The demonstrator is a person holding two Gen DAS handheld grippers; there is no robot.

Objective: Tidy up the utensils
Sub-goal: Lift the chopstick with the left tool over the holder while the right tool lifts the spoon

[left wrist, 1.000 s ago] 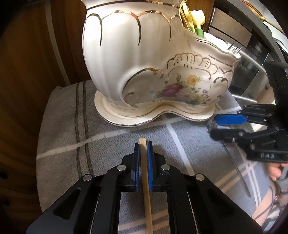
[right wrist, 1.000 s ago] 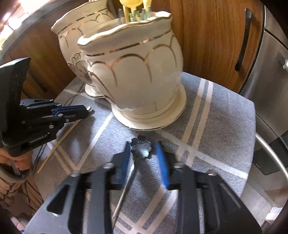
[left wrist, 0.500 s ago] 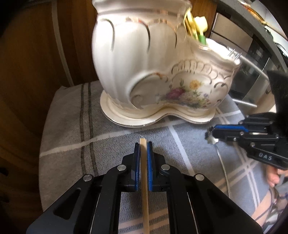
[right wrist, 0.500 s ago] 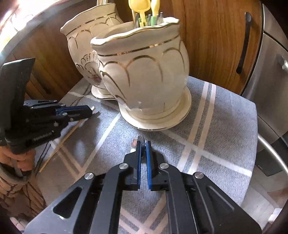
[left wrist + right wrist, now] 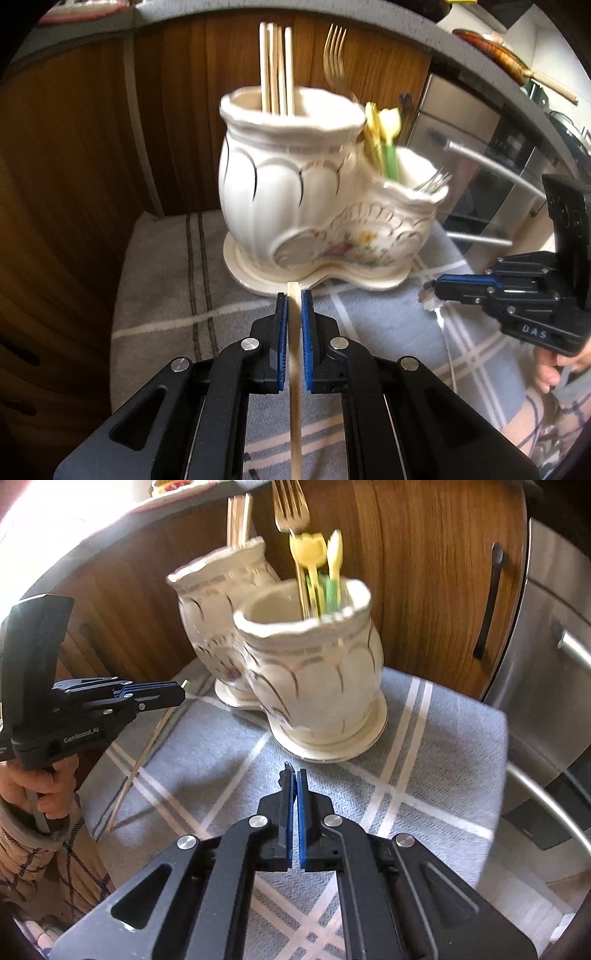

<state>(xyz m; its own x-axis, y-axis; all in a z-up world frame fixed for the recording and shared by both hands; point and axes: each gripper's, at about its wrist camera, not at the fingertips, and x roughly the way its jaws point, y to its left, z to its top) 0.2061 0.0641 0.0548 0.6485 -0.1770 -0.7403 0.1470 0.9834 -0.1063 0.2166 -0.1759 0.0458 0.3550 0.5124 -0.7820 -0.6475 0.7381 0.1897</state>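
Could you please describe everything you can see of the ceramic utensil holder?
The utensil holder is glossy cream ceramic with gold-edged scalloped ribs and a painted flower spray low on its side. It has a tall round pot and a lower pot, joined on one shaped base, and stands upright on the grey striped cloth. Wooden chopsticks stand in the tall pot; plastic spoons and forks stand in the lower one. Neither pair of tongs touches it.

We're in a home kitchen. Wooden cabinet doors (image 5: 436, 572) run behind, a stainless-steel appliance (image 5: 554, 635) gleams alongside, and a ceramic utensil holder (image 5: 314, 221) brims with cutlery.
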